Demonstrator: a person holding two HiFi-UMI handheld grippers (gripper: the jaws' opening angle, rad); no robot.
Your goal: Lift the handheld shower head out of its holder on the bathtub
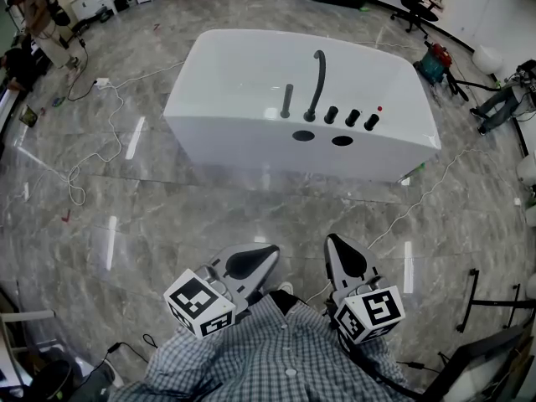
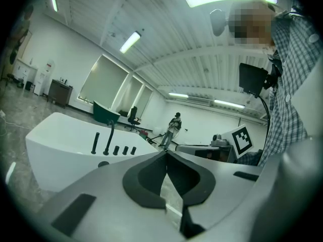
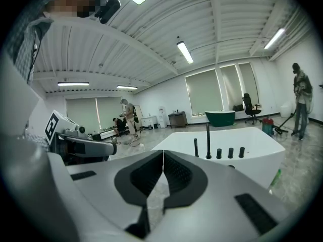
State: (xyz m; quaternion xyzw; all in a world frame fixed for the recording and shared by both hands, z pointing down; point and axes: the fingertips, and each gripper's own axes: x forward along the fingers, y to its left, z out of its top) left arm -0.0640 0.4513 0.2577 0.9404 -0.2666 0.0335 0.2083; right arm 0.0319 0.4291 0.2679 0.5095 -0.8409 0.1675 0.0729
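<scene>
The white bathtub [image 1: 243,74] stands on the marble floor a good way ahead of me. On its near rim a short black handheld shower head [image 1: 287,100] stands upright in its holder. To its right come a tall curved black spout [image 1: 316,82] and three black knobs [image 1: 353,117]. My left gripper [image 1: 255,260] and right gripper [image 1: 345,256] are held close to my body, far from the tub, both shut and empty. The shower head [image 2: 95,142] shows over the left gripper's [image 2: 165,154] jaws. It also shows as a small rod [image 3: 196,147] beyond the right gripper [image 3: 163,153].
White cables [image 1: 100,153] trail over the floor left of the tub. A red and green vacuum [image 1: 434,61] and an office chair [image 1: 416,2] stand at the far right. A black stand [image 1: 473,300] is at my right. People [image 3: 129,117] stand far off.
</scene>
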